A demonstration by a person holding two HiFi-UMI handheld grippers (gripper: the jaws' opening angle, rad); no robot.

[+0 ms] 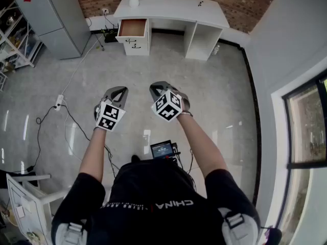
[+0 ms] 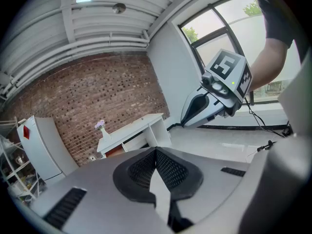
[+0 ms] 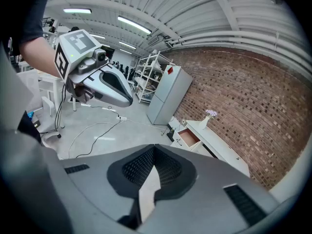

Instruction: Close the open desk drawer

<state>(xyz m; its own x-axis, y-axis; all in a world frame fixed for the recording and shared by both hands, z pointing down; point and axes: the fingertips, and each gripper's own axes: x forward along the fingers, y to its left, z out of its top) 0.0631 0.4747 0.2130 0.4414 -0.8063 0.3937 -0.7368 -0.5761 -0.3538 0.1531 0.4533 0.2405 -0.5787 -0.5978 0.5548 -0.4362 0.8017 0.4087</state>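
Left tool (image 1: 120,90) and right tool (image 1: 156,87) both closed, empty, open drawer (image 1: 132,28) well apart across floor (image 1: 204,80)

The person wears a black short-sleeved shirt (image 1: 153,198) with white CHINA lettering across the chest; grey buckled straps (image 1: 232,223), possibly part of a harness, sit on both shoulders. The smooth grey, shell-shaped left gripper (image 1: 118,92) and the matching right gripper (image 1: 157,89) each carry a white cube (image 1: 109,116) printed with black square markers; their inner pads (image 2: 170,169) are black and cross-hatched.
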